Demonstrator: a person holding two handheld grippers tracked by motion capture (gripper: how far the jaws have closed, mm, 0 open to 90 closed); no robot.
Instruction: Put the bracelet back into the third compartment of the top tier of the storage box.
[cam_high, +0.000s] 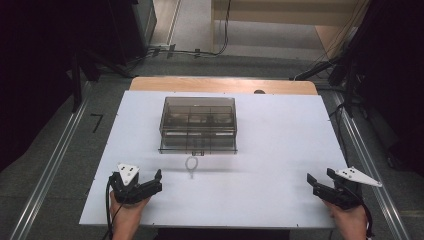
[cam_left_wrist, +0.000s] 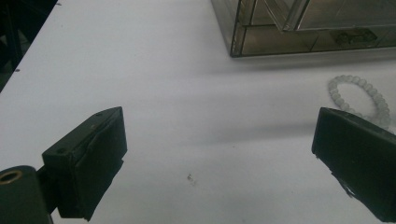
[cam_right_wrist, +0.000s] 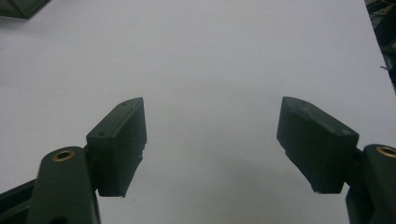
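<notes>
A round bracelet (cam_high: 191, 163) of small, pale, see-through beads is laid flat on the smooth white tabletop (cam_high: 280, 150), just before a smoky clear plastic box (cam_high: 198, 124). Both the left claw (cam_high: 150, 181) and right claw (cam_high: 320, 178) are held wide apart, empty.

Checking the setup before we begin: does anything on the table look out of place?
Only the bead bracelet: it lies loose on the white table just in front of the closed smoky box. Both grippers rest open.
</notes>
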